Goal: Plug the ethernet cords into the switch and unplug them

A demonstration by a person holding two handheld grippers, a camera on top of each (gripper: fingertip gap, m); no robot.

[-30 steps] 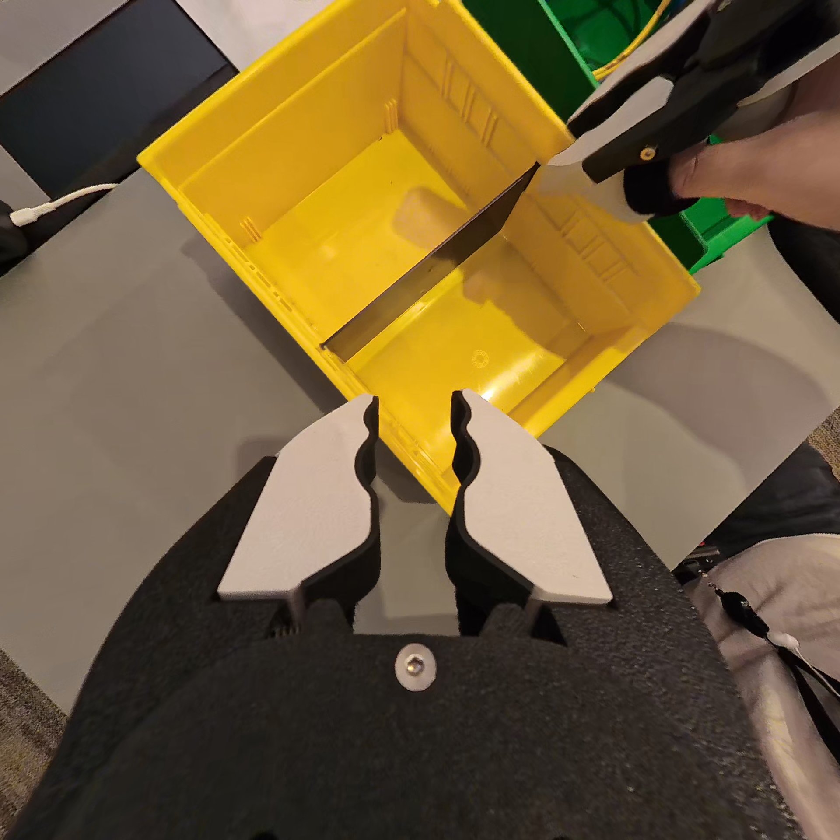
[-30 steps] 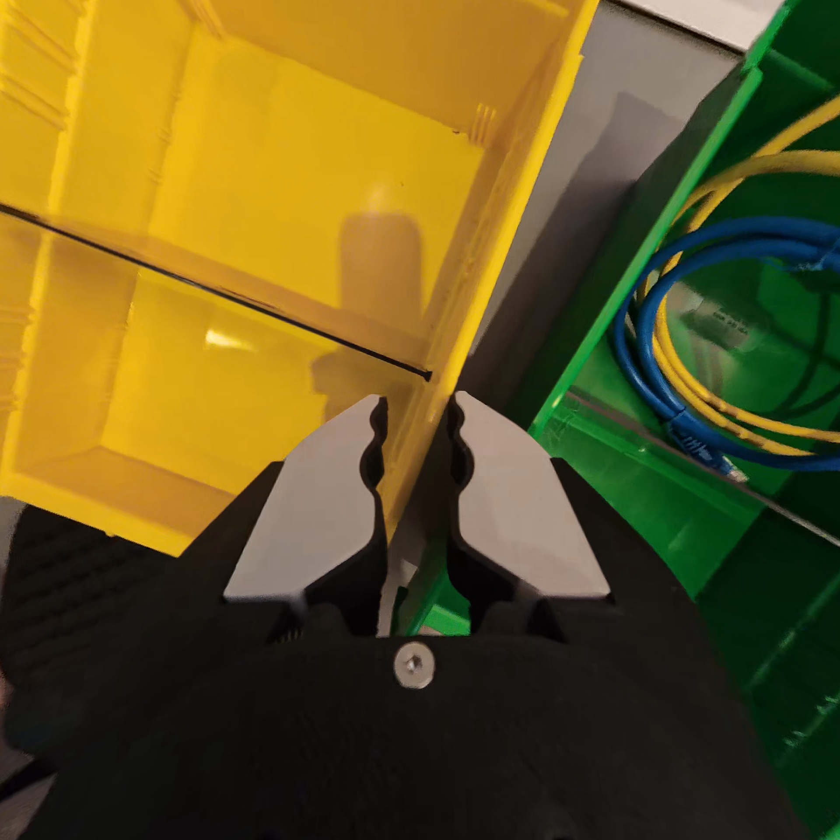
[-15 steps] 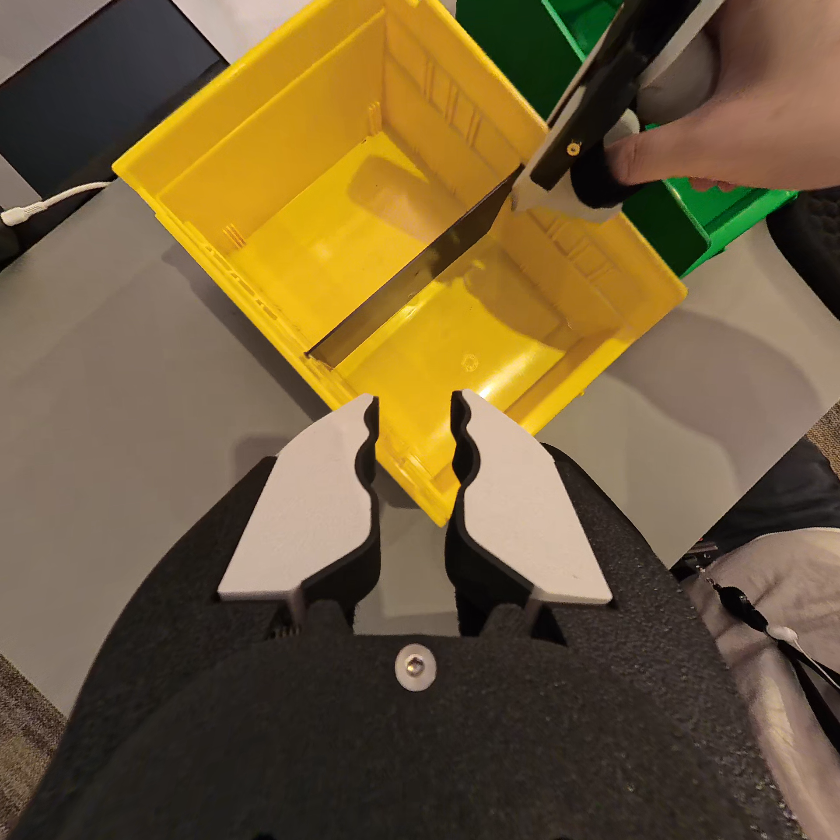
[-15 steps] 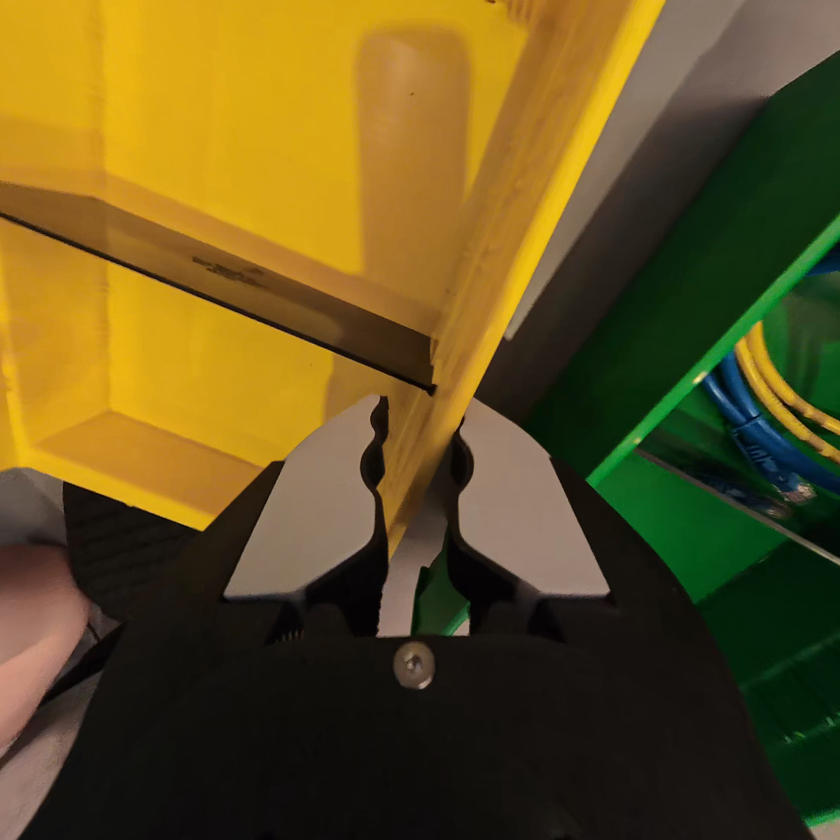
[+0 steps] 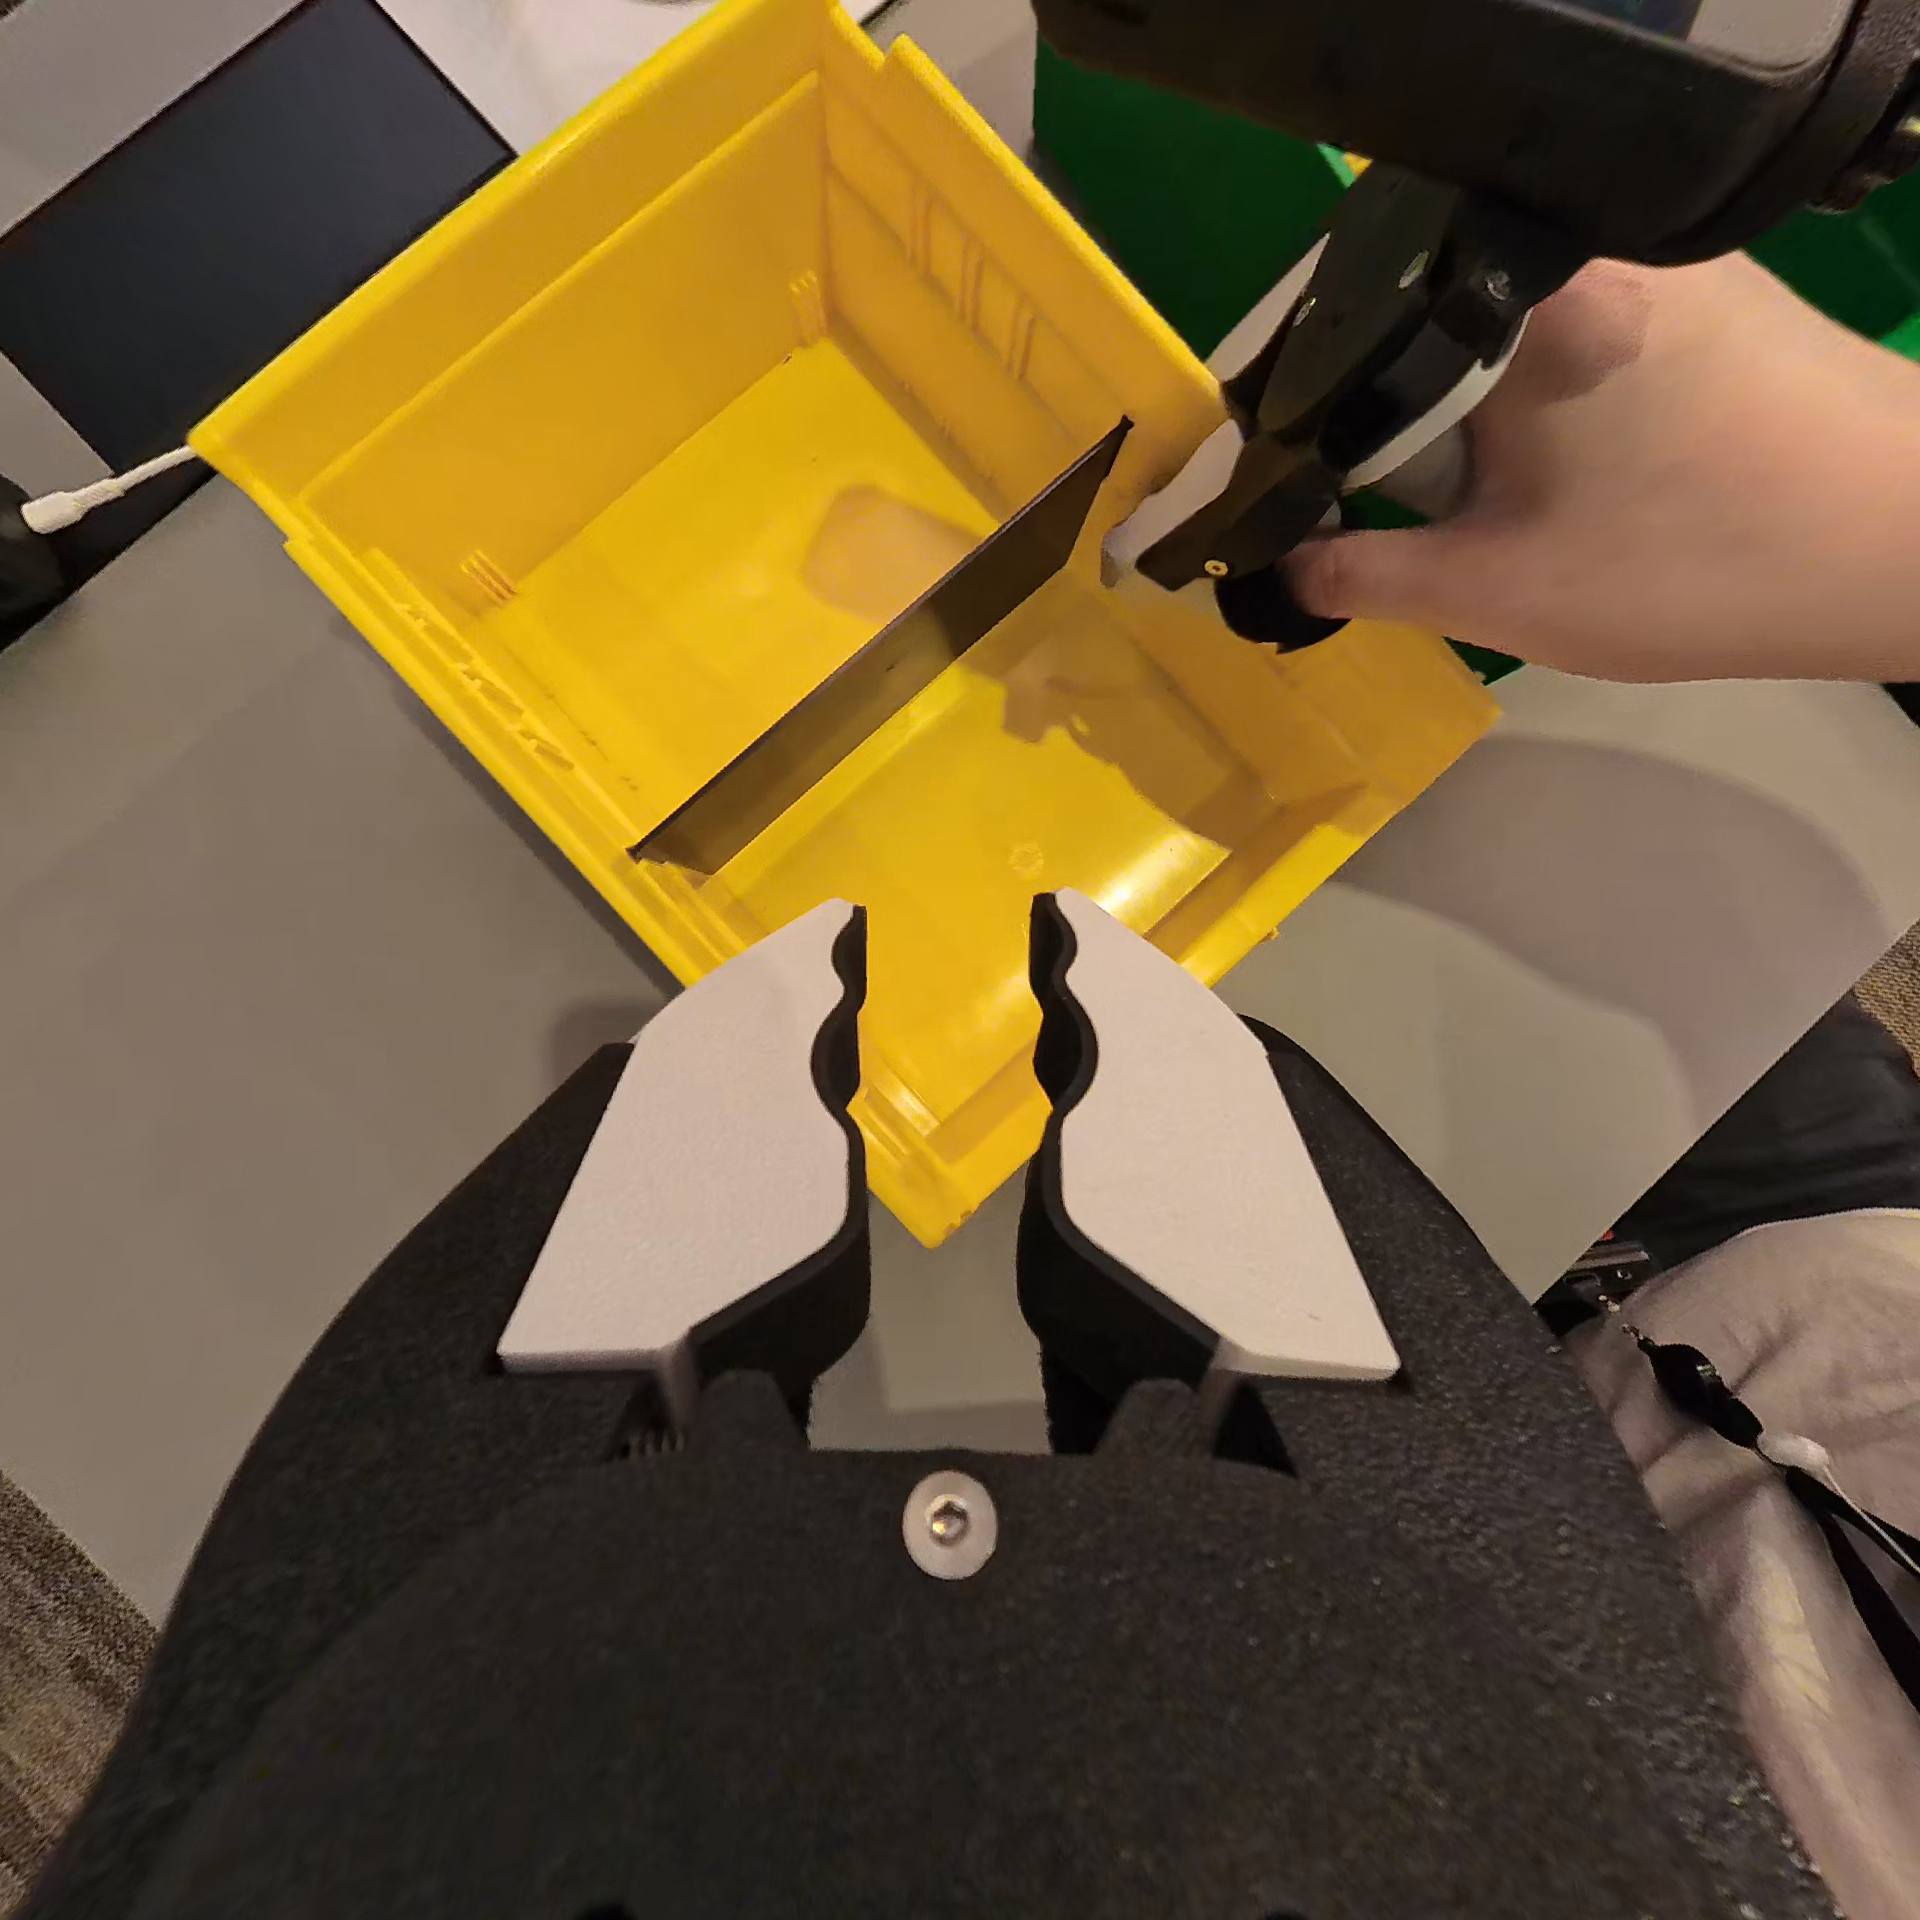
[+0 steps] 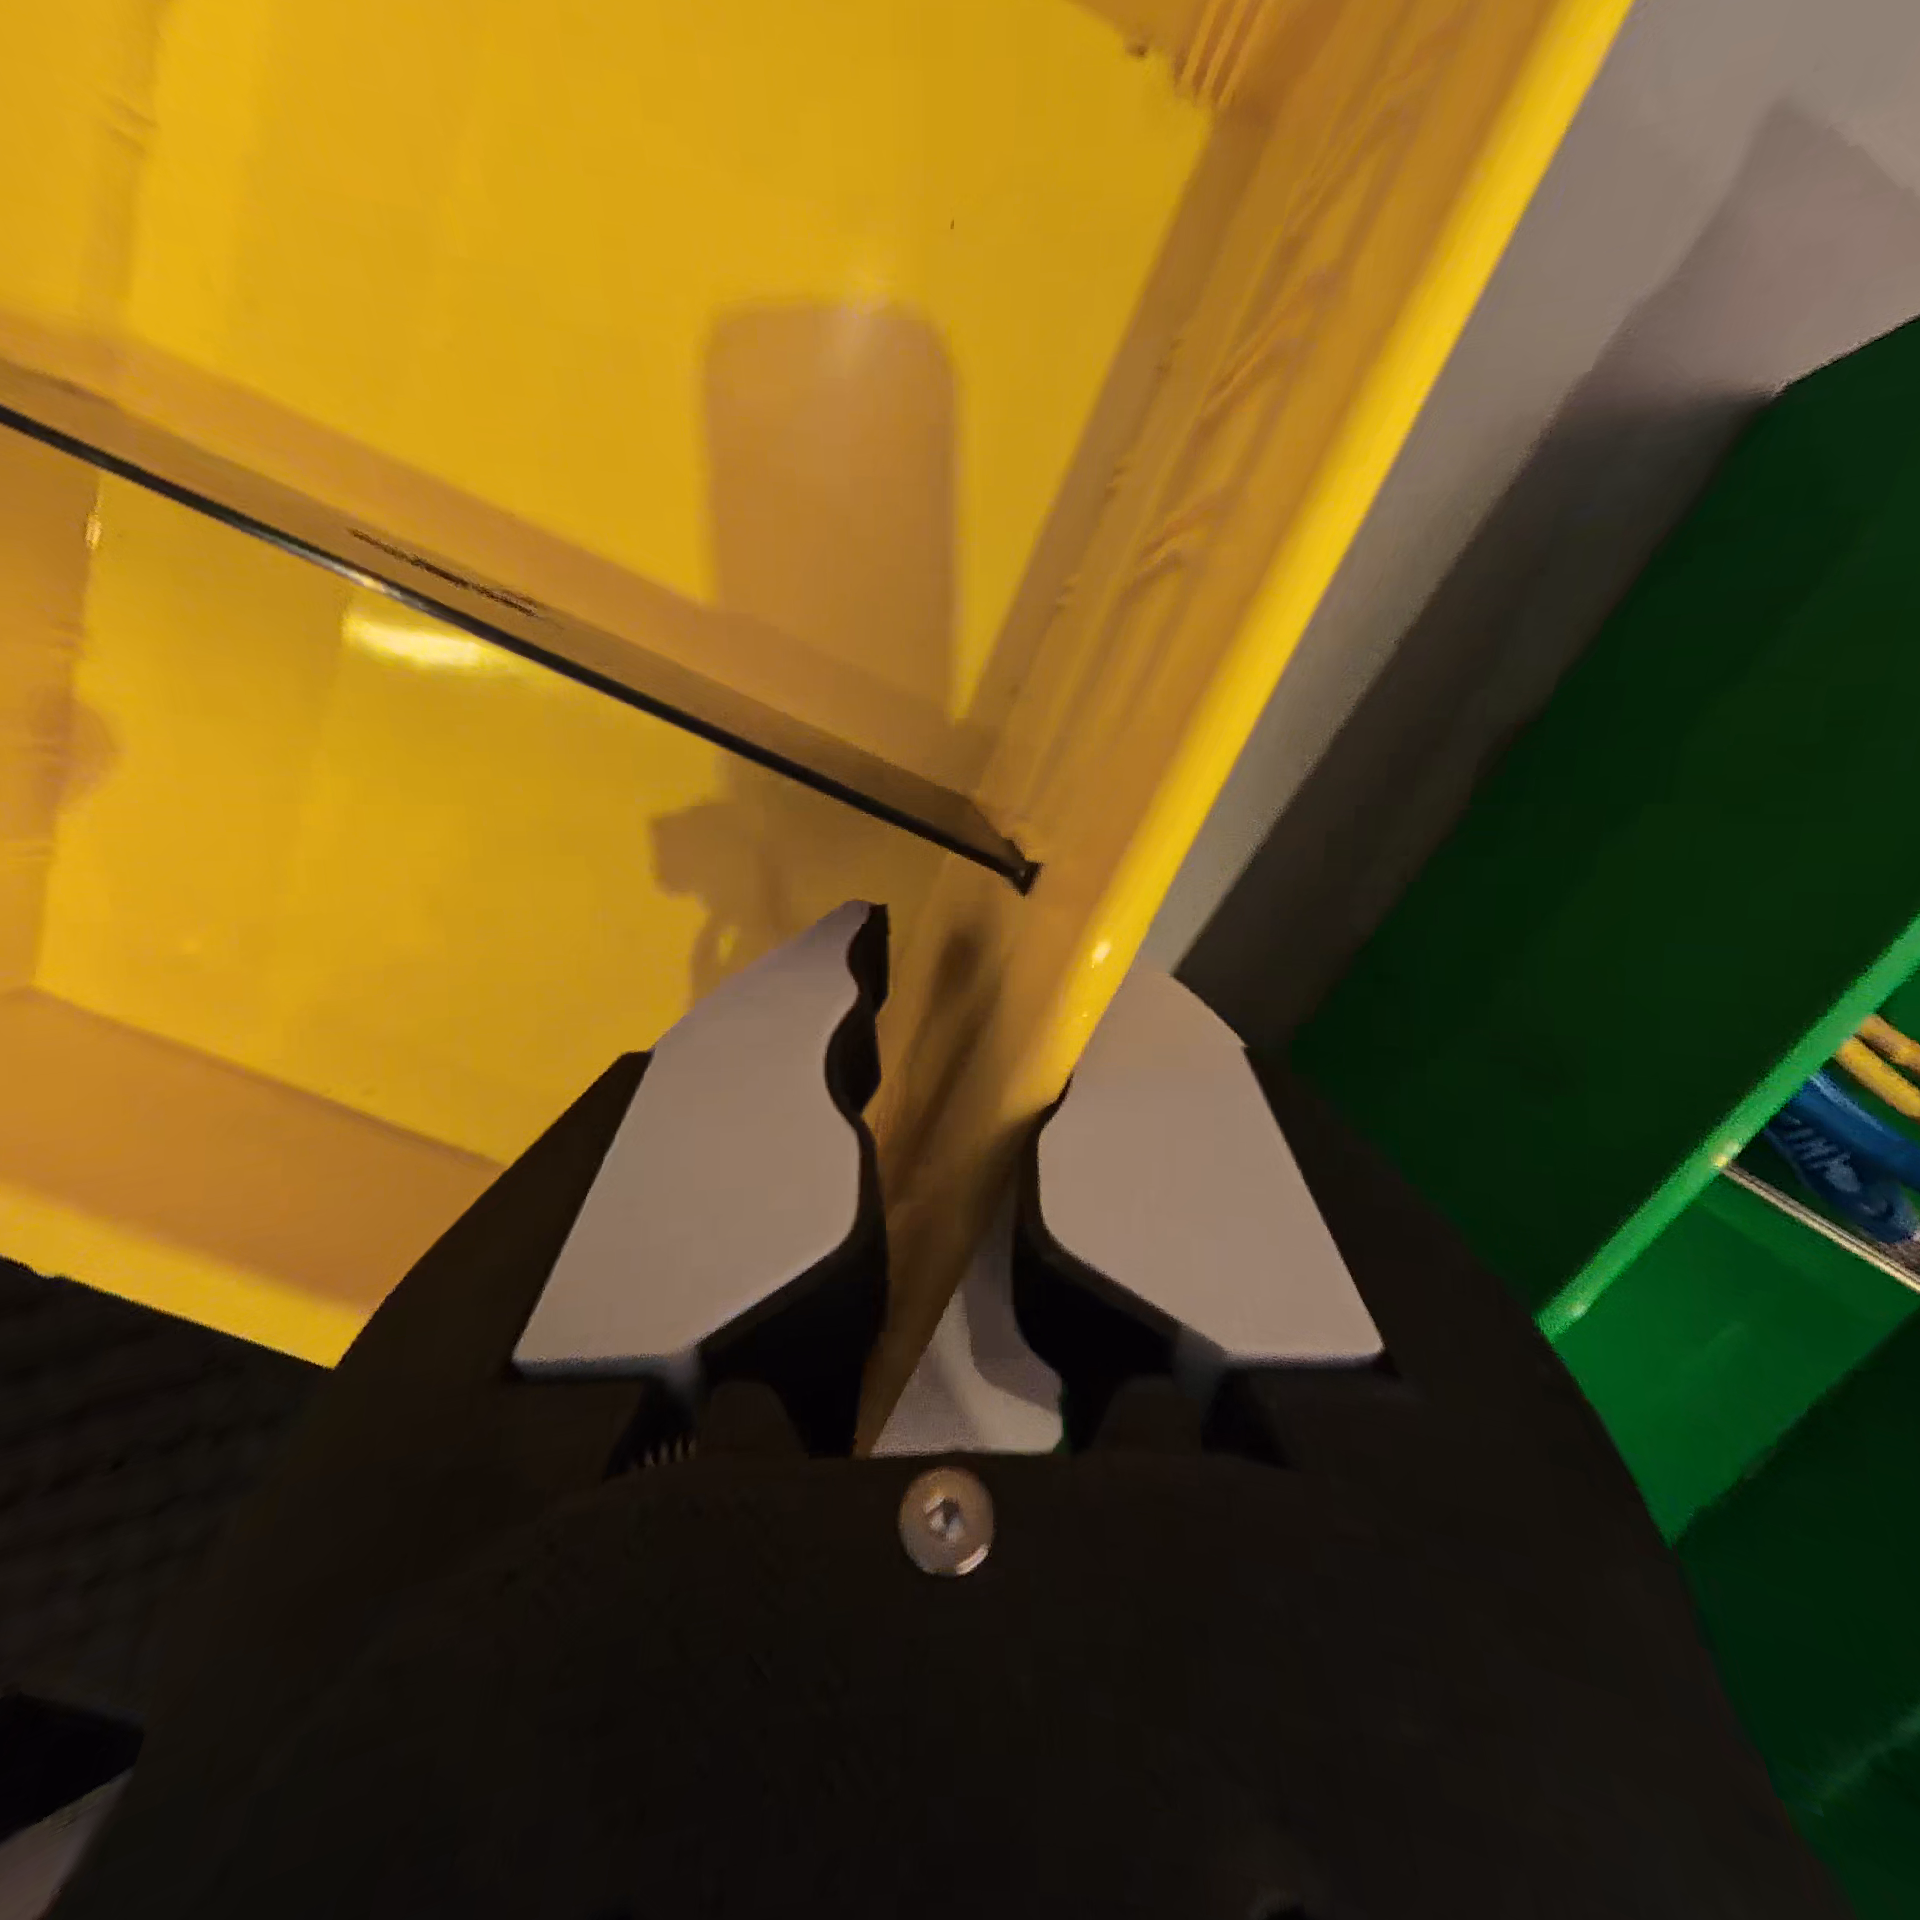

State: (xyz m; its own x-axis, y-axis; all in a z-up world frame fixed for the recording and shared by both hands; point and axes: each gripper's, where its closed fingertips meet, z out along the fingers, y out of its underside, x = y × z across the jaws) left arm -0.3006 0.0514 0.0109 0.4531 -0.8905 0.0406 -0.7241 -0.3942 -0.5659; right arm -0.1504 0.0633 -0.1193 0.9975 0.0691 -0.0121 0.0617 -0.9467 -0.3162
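Here my left claw (image 5: 945, 914) hangs parted over the near corner of the yellow bin (image 5: 665, 343), gripping nothing, while my right claw (image 6: 977, 997) pinches its stiff, slick side wall. Farther off, the limp ethernet cords (image 6: 1860, 1101) lie coiled in the green bin (image 6: 1621, 935); I'd grip one by its plug.

- Green bin (image 6: 1621, 831): cut off by the frame edge; blue and yellow cables (image 6: 1870, 1101) inside barely visible.
- Right gripper (image 6: 961, 997): outer fingertip hidden behind yellow bin (image 6: 1195, 644) wall, apparently gripping.
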